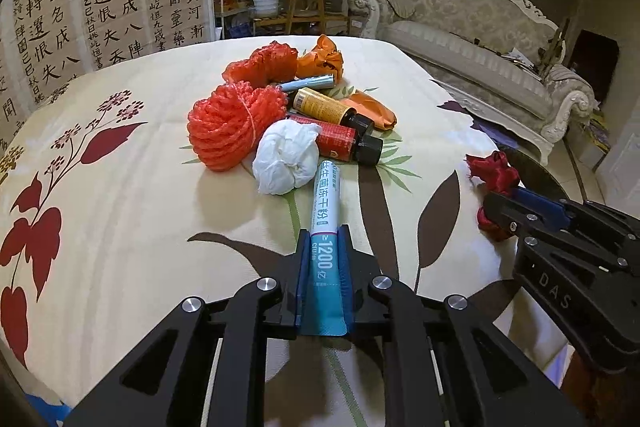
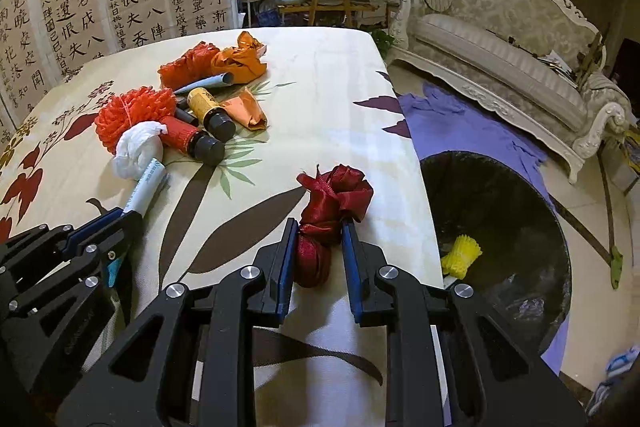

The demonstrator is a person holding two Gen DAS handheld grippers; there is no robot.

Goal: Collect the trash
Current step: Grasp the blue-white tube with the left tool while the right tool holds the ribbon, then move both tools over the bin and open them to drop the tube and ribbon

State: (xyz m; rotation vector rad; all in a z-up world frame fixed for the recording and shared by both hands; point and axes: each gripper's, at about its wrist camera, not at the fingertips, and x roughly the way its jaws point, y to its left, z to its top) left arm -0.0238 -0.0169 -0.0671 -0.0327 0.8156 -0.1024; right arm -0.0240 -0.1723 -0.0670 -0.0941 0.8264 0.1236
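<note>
The tabletop (image 2: 328, 75) wore a floral cloth. Left of the white wad (image 1: 286, 157) lay red netting (image 1: 234, 125); behind it, two dark-capped bottles (image 1: 344, 143).

tablecloth (image 1: 140, 187): cream, red-brown leaves | sachet (image 1: 326, 211): white-teal | ribbon (image 2: 332, 203): dark red

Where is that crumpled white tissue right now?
The white tissue lies on the flowered tablecloth, left of centre in both views, between the red mesh bundle and the red bottle, touching the sachet's far end.
</note>
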